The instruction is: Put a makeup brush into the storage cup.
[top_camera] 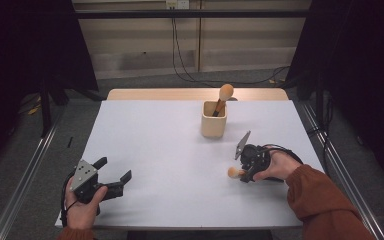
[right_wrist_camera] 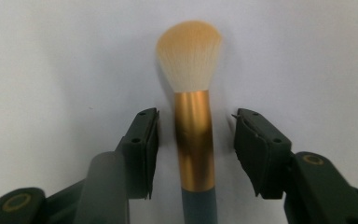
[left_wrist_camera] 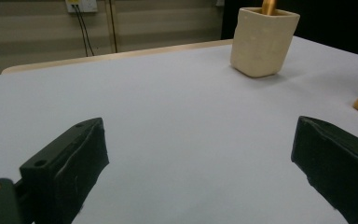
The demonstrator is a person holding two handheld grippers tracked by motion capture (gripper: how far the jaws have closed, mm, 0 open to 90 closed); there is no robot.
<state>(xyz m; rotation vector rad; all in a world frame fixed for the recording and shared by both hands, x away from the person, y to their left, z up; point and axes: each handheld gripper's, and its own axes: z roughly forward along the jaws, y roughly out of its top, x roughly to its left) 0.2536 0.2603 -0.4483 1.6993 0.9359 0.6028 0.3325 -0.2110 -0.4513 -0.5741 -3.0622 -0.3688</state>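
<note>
A makeup brush (right_wrist_camera: 193, 140) with a gold ferrule, grey handle and pale orange-tipped bristles lies flat on the white table (top_camera: 180, 150). My right gripper (right_wrist_camera: 196, 116) points down over it. One jaw stands on each side of the ferrule, with a narrow gap left on both sides, so the pads do not press it. In the high view the right gripper (top_camera: 245, 169) is at the table's right, with the brush head (top_camera: 236, 172) poking out to its left. My left gripper (top_camera: 115, 168) rests open near the front left corner, holding nothing.
A cream square cup (top_camera: 214, 122) stands at the back centre with a second brush (top_camera: 225, 94) upright in it. In the left gripper view the cup (left_wrist_camera: 263, 42) is ahead to the right. Dark curtains and floor rails flank the table.
</note>
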